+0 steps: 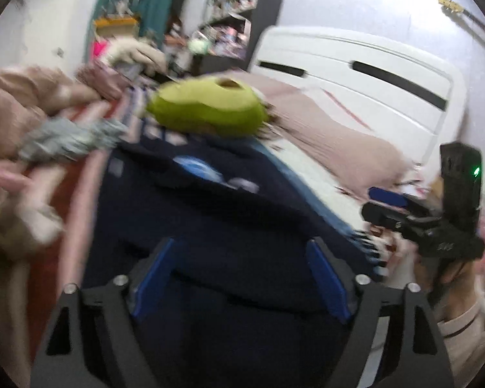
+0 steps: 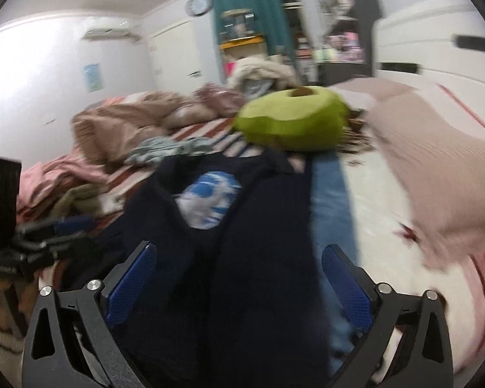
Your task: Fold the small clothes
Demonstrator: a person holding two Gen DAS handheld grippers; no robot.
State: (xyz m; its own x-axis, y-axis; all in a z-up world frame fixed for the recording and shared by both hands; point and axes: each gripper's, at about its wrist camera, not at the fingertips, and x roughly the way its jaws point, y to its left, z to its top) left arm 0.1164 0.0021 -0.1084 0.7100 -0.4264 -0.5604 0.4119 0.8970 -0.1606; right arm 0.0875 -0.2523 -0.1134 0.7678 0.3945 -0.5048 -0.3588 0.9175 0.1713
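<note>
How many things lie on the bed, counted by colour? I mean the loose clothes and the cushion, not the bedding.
Dark navy: 1, the printed shirt
Green: 1, the cushion
Grey: 1, the crumpled garment
Olive: 1, the bunched garment
Total: 4

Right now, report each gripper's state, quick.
Left gripper: open, empty, over the dark shirt.
Right gripper: open, empty, over the same shirt.

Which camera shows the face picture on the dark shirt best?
The right wrist view: the blue and white face print on the dark shirt shows whole. The left wrist view shows only a blurred, squashed strip of it.
</note>
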